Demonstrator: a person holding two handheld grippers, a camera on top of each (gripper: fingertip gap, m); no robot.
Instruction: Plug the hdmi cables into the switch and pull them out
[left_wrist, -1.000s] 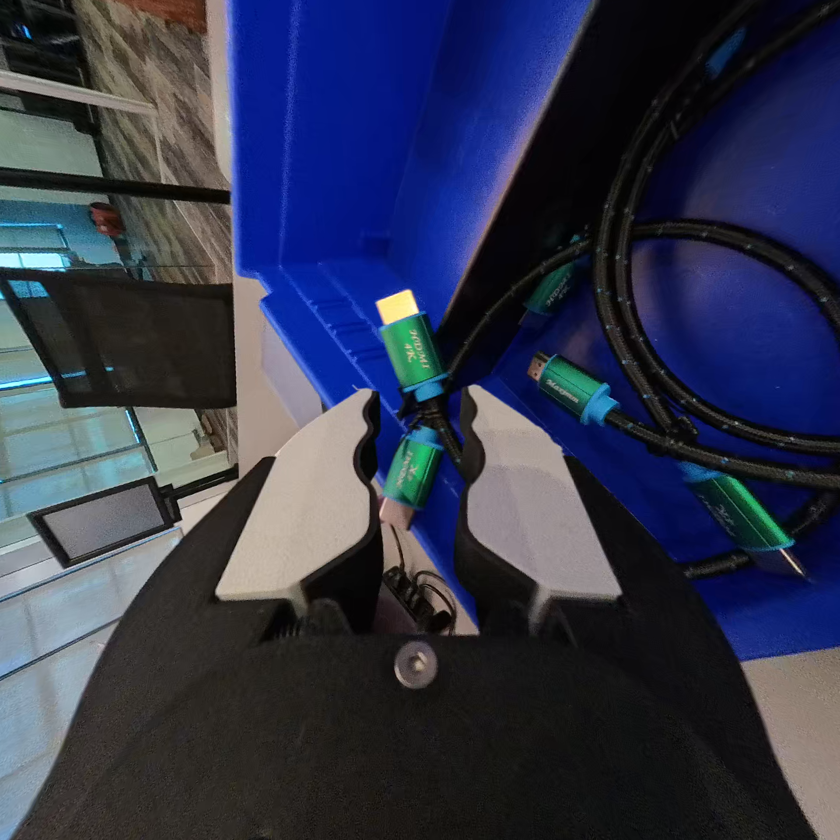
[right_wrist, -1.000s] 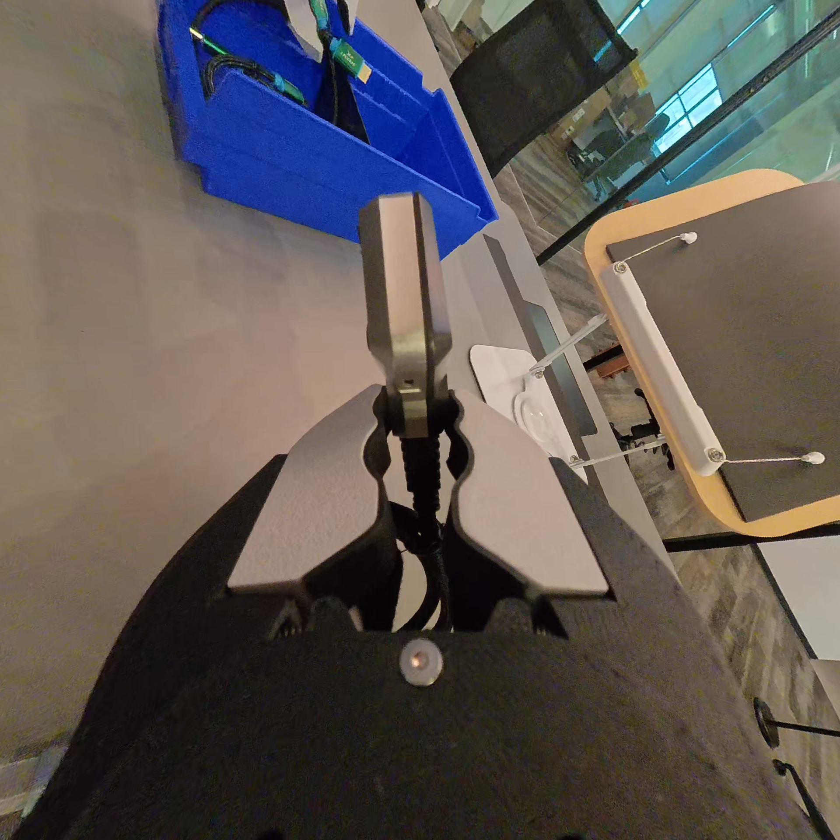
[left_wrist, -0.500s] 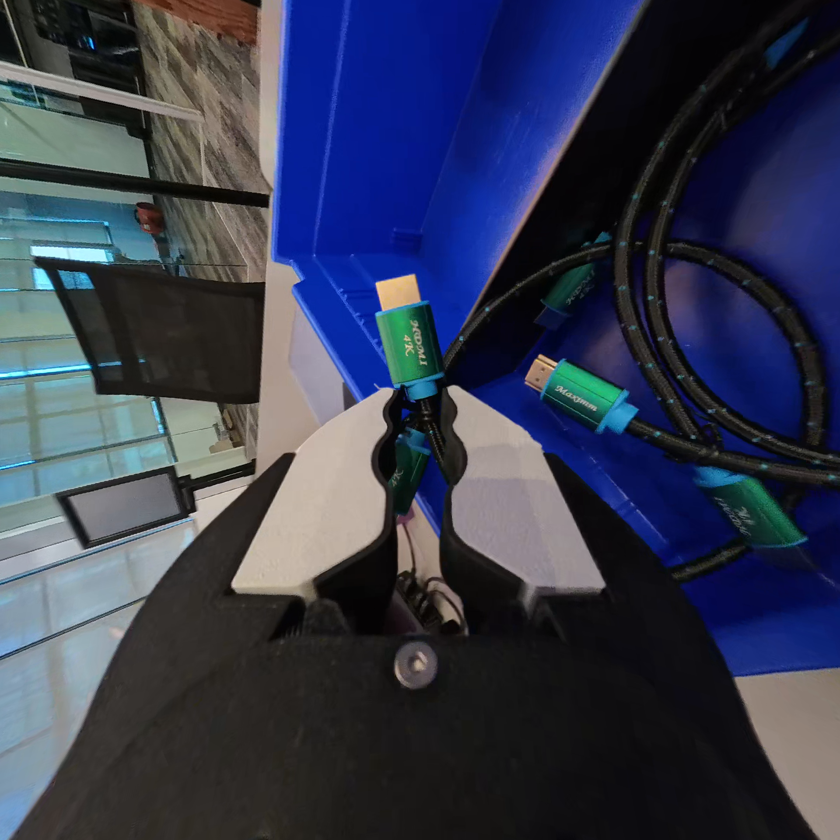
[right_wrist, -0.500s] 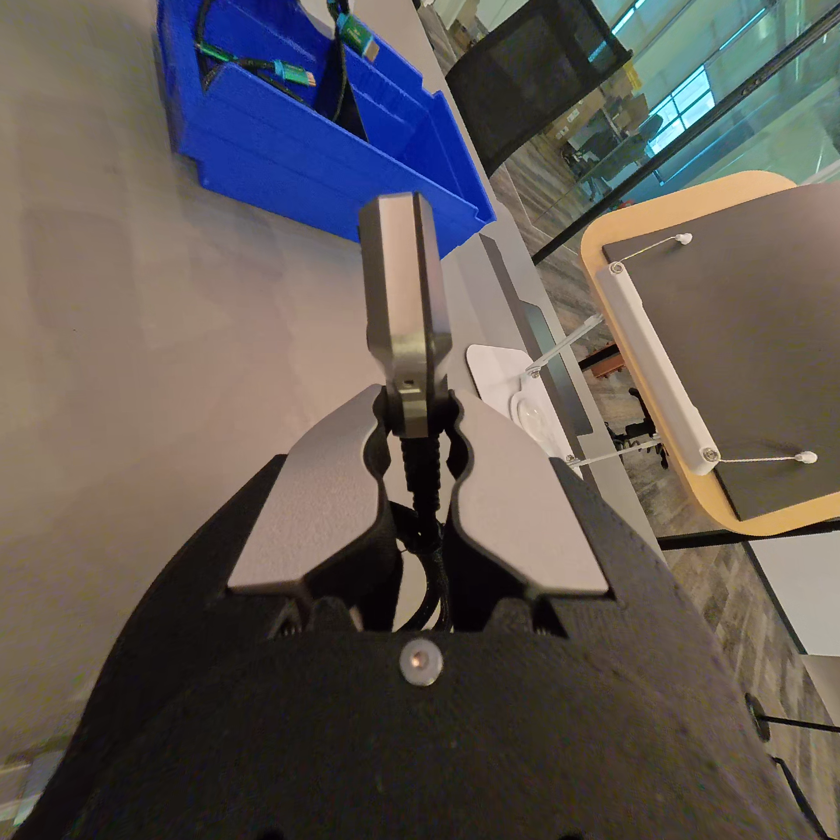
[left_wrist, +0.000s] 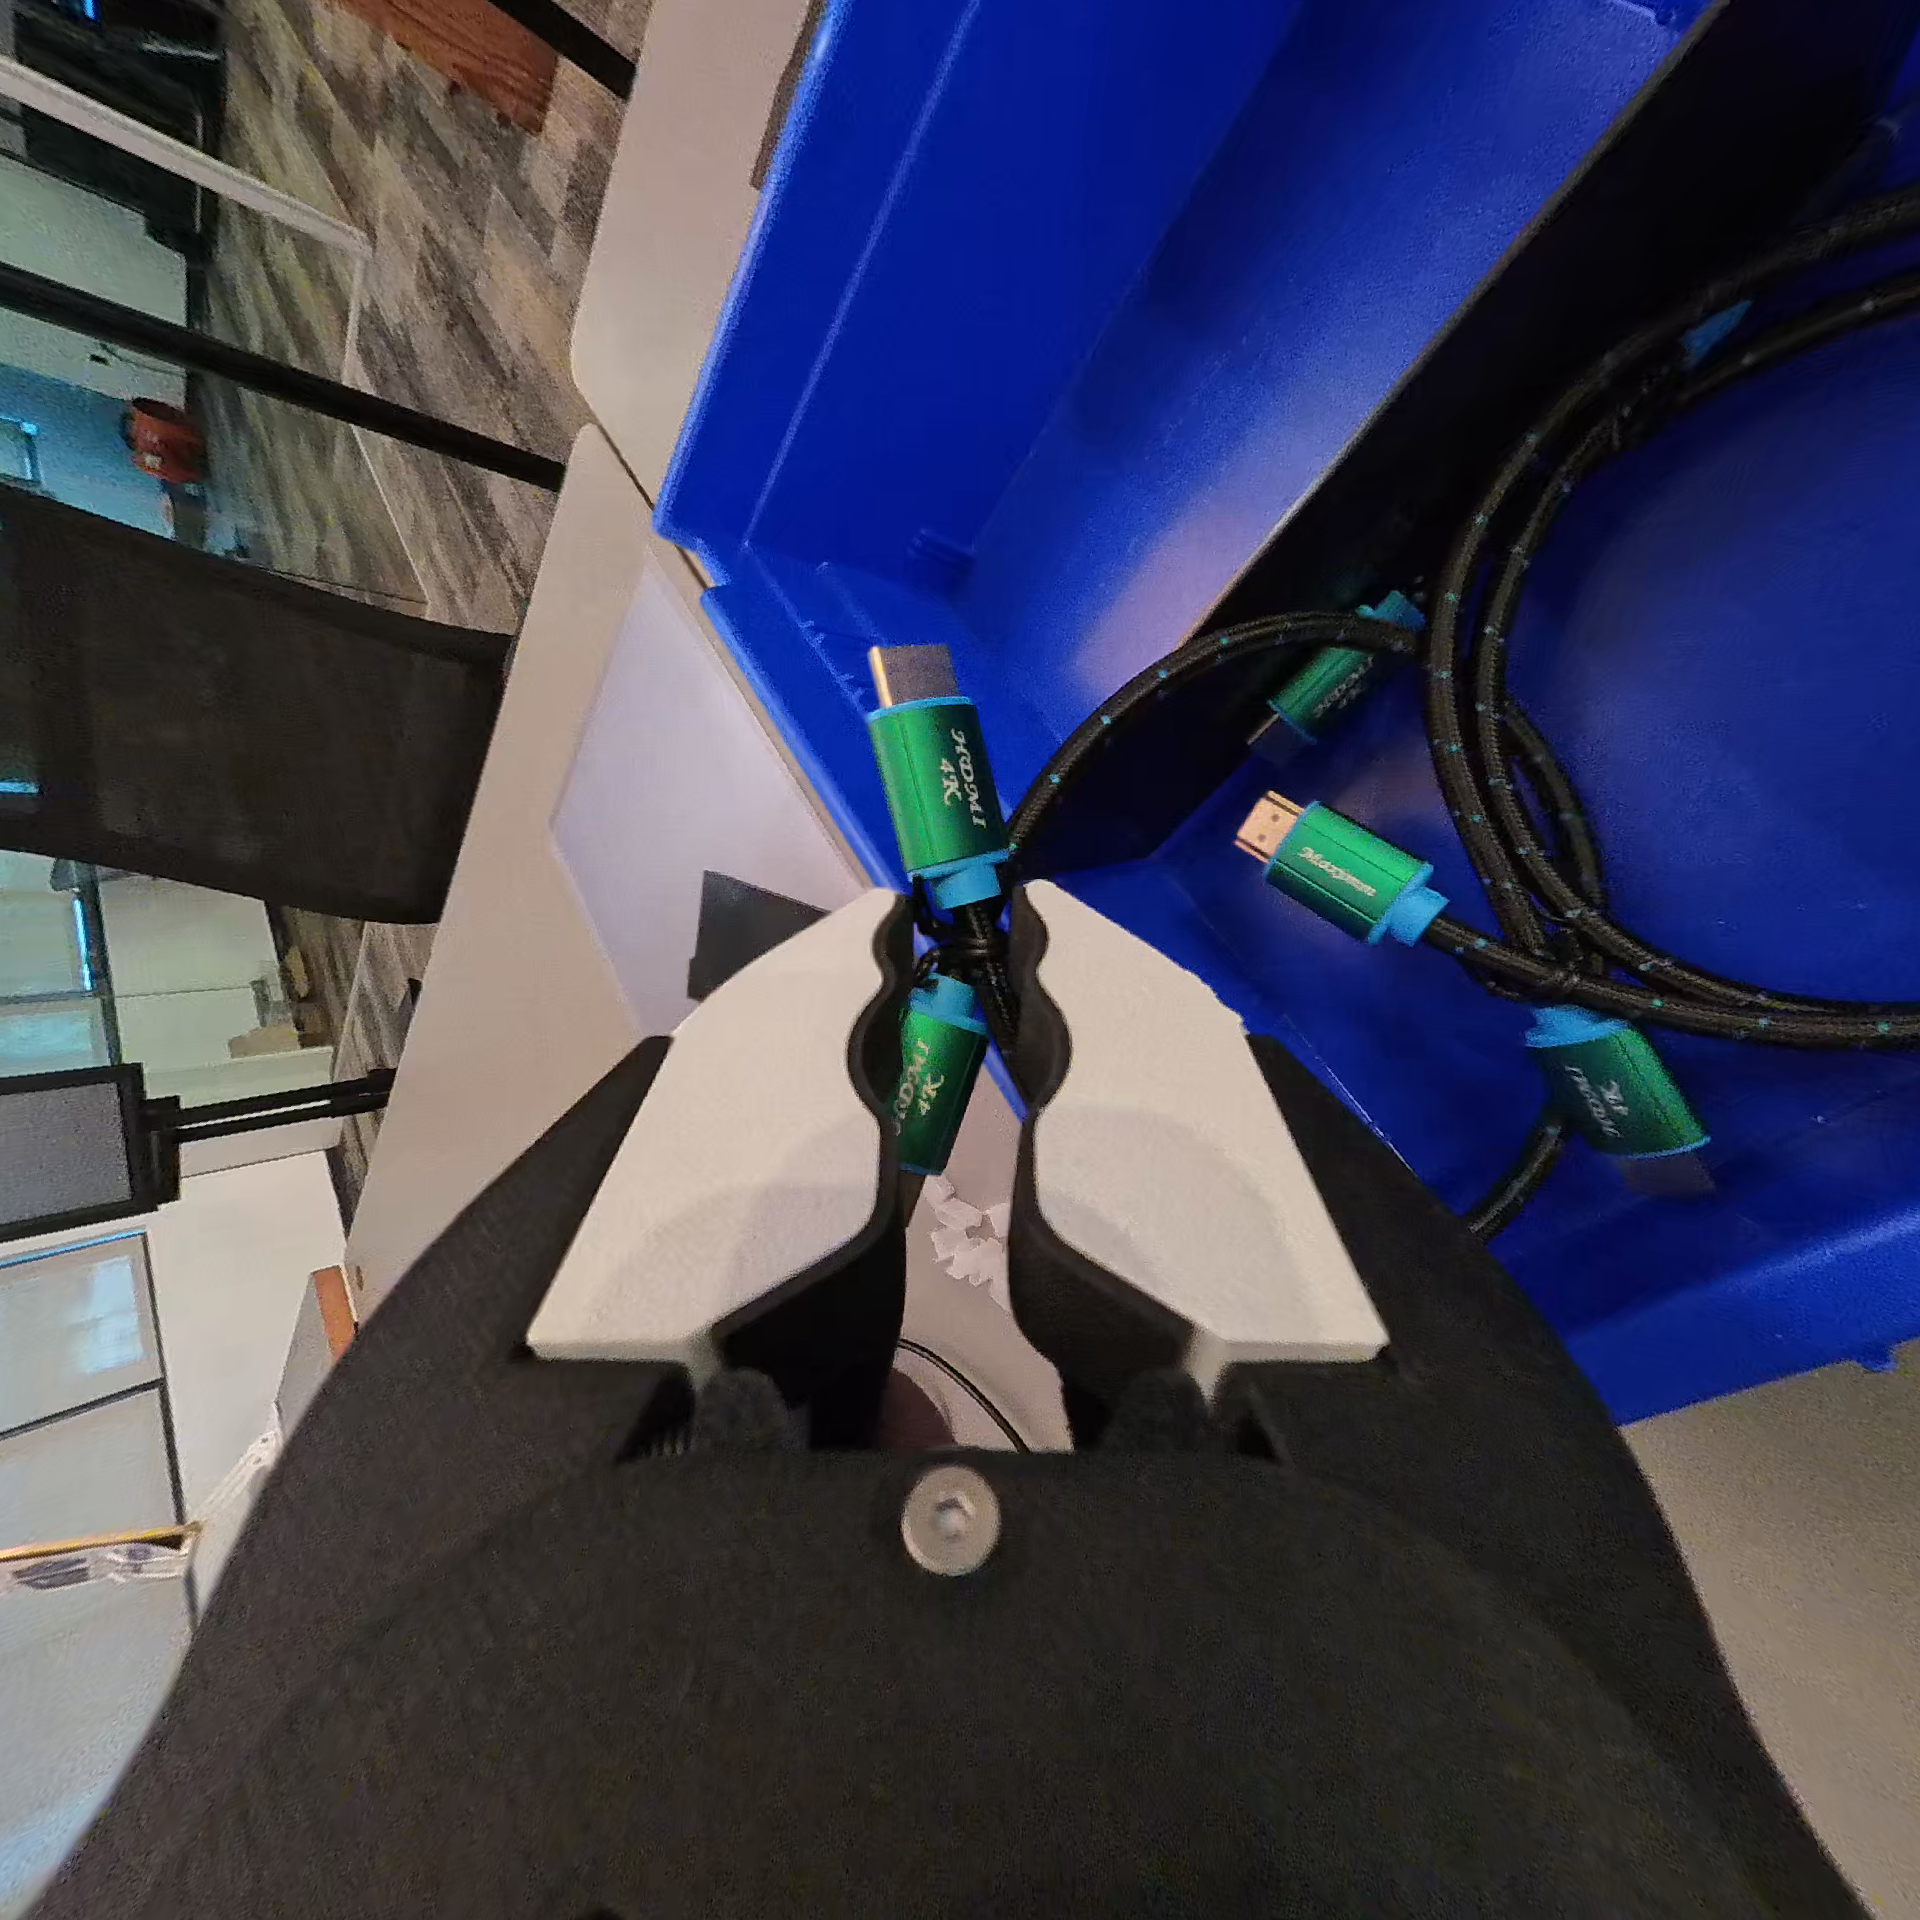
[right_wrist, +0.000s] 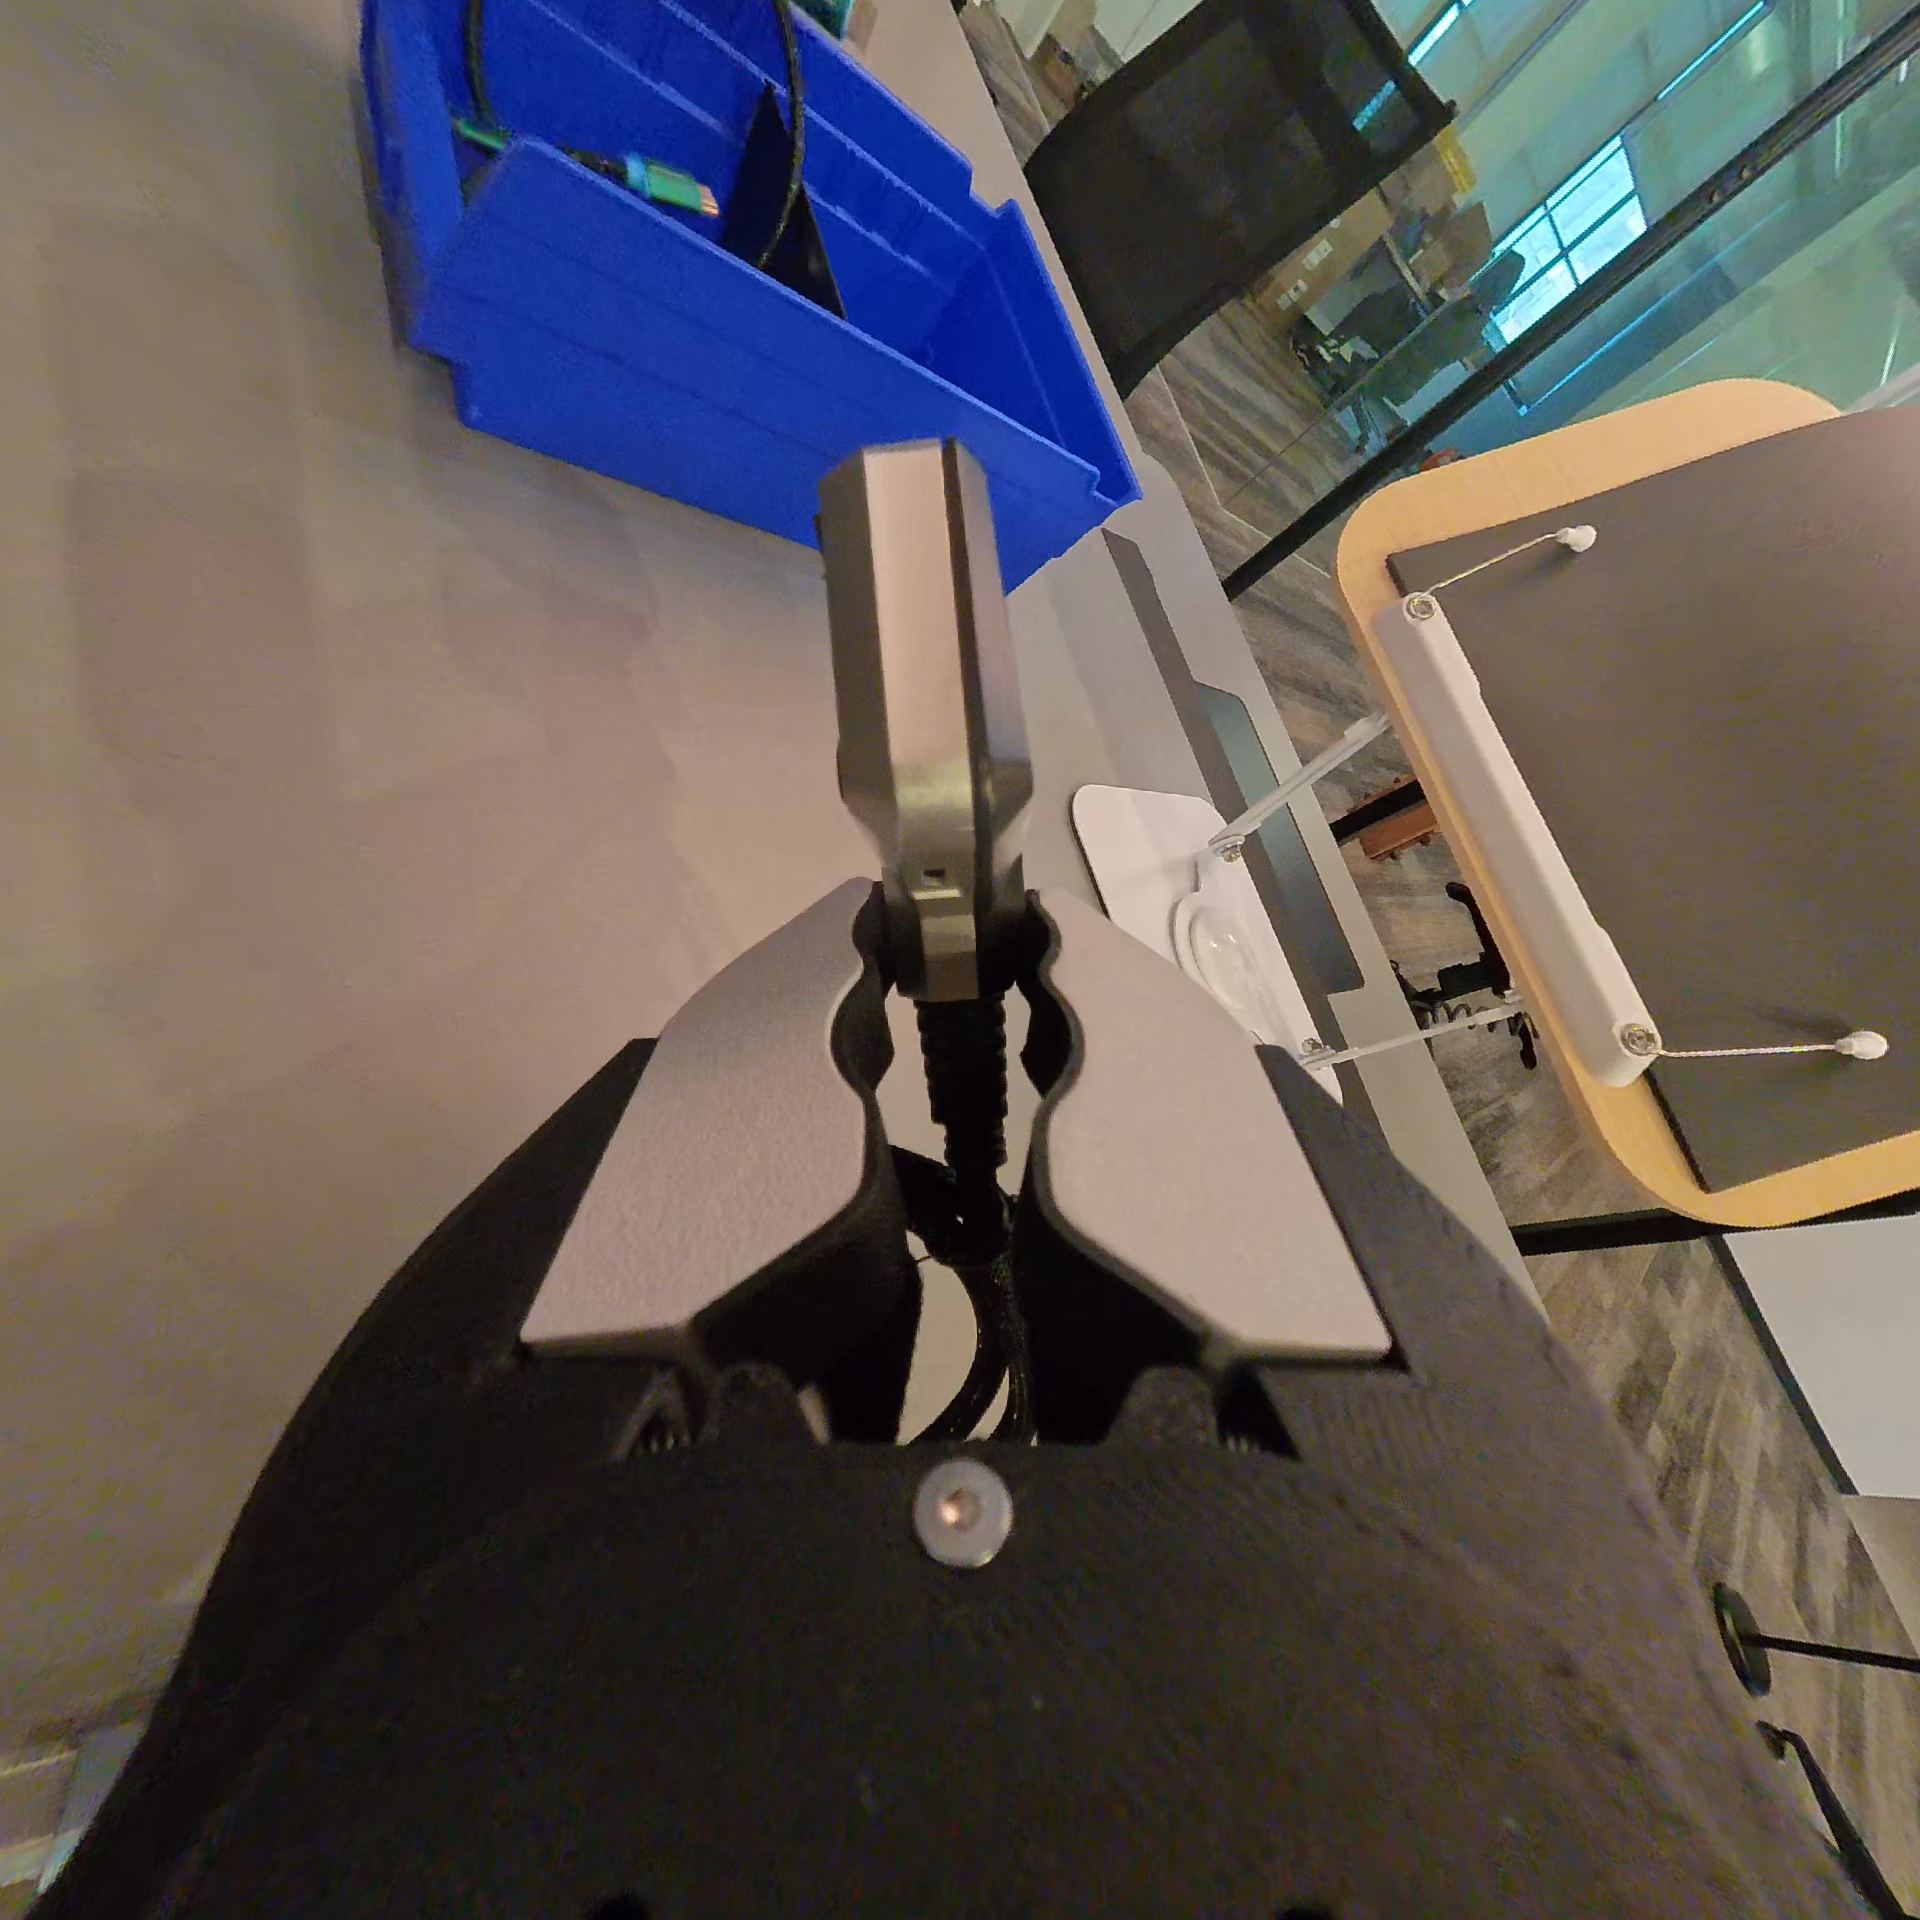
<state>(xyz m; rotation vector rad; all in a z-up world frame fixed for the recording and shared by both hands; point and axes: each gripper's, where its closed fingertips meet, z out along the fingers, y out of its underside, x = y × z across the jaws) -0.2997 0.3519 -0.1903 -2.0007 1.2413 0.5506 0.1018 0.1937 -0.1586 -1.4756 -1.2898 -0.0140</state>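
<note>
My left gripper (left_wrist: 961, 920) is shut on the black braided cable just behind a green HDMI plug (left_wrist: 933, 792), which points up and away over the blue bin (left_wrist: 1039, 312). A second green plug (left_wrist: 930, 1081) hangs between the jaws below it. More green plugs (left_wrist: 1345, 871) and coiled cable (left_wrist: 1538, 727) lie inside the bin. My right gripper (right_wrist: 951, 935) is shut on the grey HDMI switch (right_wrist: 914, 665) at its cable end, holding it upright above the grey table (right_wrist: 312, 727). The bin (right_wrist: 727, 343) also shows far ahead in the right wrist view, with a plug (right_wrist: 665, 182) inside.
A black divider (left_wrist: 1558, 312) splits the bin. A white pad (right_wrist: 1143, 852) lies at the table's right edge. Beyond the edge stand a wood-rimmed dark table (right_wrist: 1662, 779) and a black chair (right_wrist: 1226, 156). Floor and glass walls lie further out. My right fingertips sit around 45 cm from my left ones.
My left gripper closed on the cable behind the green plug and lifted it up and away from the bin. My right gripper kept its hold on the switch and shifted slightly.
</note>
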